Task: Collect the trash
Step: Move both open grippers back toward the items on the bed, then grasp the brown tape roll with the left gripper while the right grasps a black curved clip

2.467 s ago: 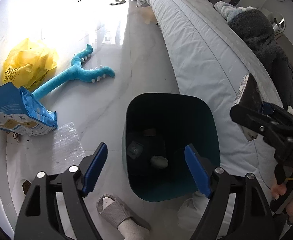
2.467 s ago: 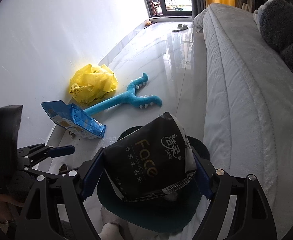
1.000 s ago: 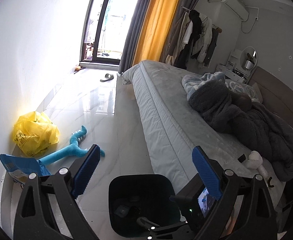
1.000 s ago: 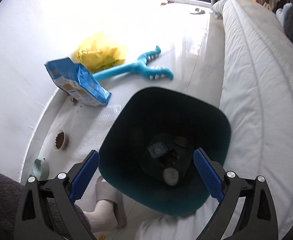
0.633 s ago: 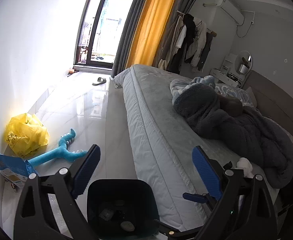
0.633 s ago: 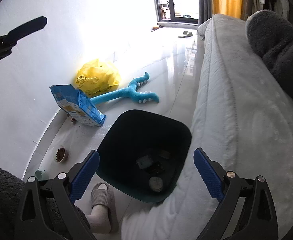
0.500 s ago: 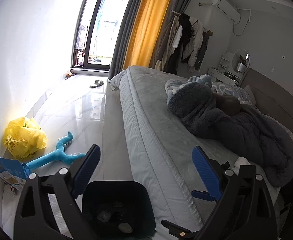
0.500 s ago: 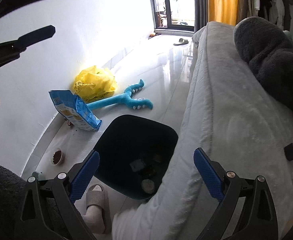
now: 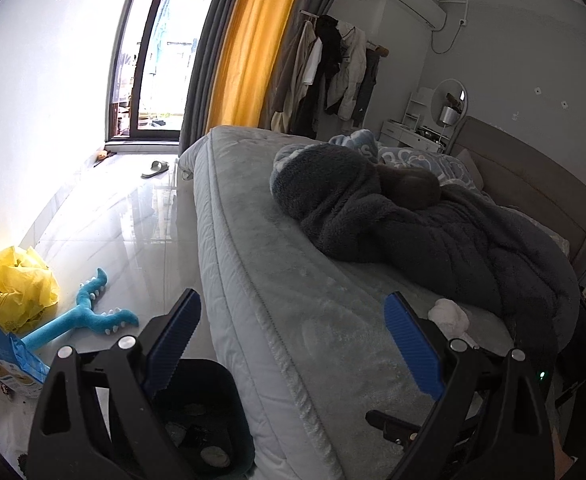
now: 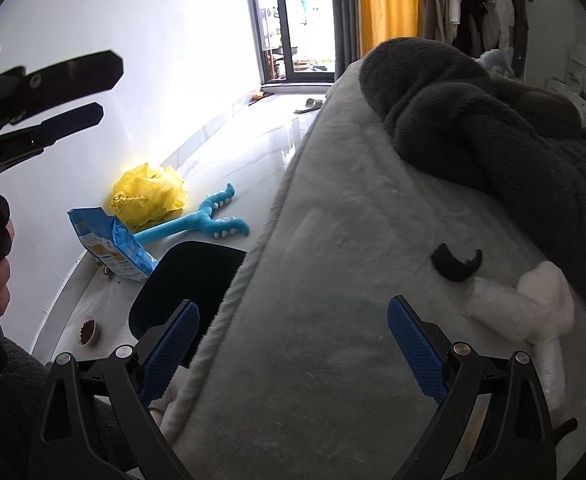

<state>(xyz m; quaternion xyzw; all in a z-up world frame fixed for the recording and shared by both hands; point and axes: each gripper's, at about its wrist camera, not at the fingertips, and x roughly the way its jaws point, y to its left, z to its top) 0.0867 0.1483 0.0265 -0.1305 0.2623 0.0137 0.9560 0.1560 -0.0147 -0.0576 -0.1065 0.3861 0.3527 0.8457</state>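
Bedding fills the middle of both views: a grey mattress with a dark fleece blanket heaped toward the upper right. The left gripper is spread wide with nothing between its blue pads, held above the mattress edge. Below its left finger, at the lower left of the frame, stands the dark teal trash bin, touching or just beside the bed's side; a few small scraps lie at its bottom. The right gripper is likewise released and empty, over the mattress. A crumpled white wad of tissue and plastic lies on the mattress at the right of that frame, near a small black clip. On the floor at the left lie a yellow plastic bag, a blue snack bag and a blue plush toy.
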